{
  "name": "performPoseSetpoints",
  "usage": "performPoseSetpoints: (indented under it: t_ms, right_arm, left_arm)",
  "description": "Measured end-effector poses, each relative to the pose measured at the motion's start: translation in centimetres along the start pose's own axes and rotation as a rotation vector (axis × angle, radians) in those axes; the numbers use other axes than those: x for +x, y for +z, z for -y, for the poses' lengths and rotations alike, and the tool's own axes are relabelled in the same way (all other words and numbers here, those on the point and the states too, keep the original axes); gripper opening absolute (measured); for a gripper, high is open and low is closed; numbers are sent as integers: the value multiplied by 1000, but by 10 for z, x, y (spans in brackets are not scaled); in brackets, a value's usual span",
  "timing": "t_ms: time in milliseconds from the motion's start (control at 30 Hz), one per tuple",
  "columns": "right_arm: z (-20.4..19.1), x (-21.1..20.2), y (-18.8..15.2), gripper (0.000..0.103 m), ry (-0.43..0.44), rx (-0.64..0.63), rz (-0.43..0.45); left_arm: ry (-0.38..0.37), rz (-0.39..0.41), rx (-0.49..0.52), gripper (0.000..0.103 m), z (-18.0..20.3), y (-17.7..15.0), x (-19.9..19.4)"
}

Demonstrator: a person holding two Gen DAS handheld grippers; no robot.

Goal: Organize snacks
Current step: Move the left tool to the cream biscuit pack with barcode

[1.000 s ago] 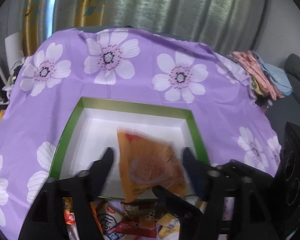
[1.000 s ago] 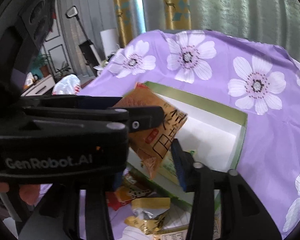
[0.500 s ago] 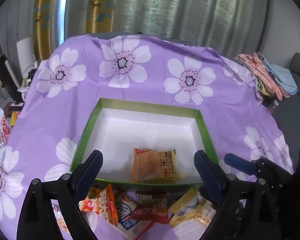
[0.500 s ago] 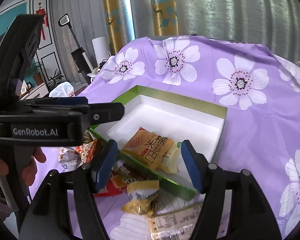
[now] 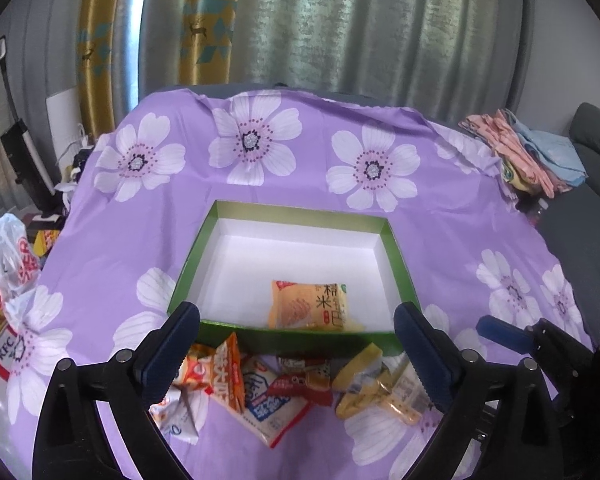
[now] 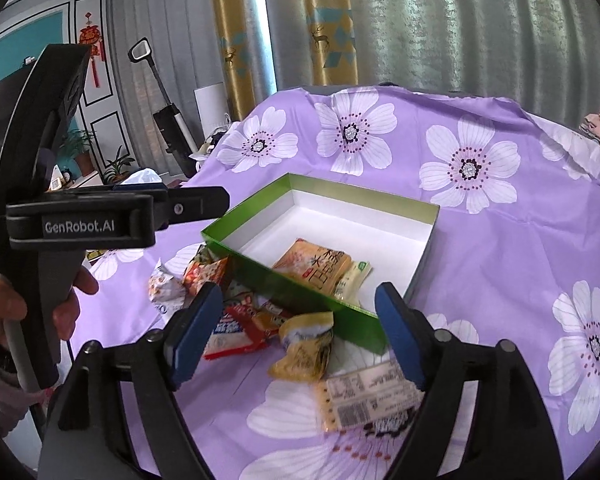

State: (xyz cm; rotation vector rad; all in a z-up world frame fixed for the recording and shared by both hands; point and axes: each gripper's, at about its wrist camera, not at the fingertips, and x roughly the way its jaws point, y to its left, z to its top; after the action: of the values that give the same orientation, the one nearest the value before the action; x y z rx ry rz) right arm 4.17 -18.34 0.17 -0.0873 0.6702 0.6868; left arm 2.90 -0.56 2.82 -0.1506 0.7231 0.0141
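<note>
- A table under a purple cloth with white flowers (image 5: 252,144) fills both views, with grey and gold curtains (image 5: 340,28) behind it.
- A green box with a white inside (image 5: 300,248) sits open on the cloth. Two snacks lie in it by the near wall: an orange rice-cracker packet (image 5: 309,305) and, touching its right edge, a pale packet with a green corner (image 6: 354,278).
- Most of the job seems left: a heap of loose snack packets (image 5: 268,380) lies on the cloth just outside the near wall, among them a yellow packet (image 6: 305,346) and a flat labelled packet (image 6: 370,398).
- The left gripper (image 5: 296,344) and the right gripper (image 6: 298,328) both hang above that heap, jaws having just been opening, now wide apart with nothing gripped between them.
- A hand (image 6: 4,304) holds the left gripper's handle.
</note>
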Motion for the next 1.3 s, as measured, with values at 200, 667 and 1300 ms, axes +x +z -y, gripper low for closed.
performPoseSetpoints:
  t_ms: [200,667,1300]
  right_arm:
    - [-1,-17,-15,82,-4,9,-8]
    - [11,-41,-44,83,-27,41,-35]
    - [42,-21,-94,83,-54,114,-148]
  left_arm:
    - [4,6,15,98,10,-12,-14]
    - [0,-10,75,98,41,-41,-25]
    - [-221,-304,-94,98,40,-103,27]
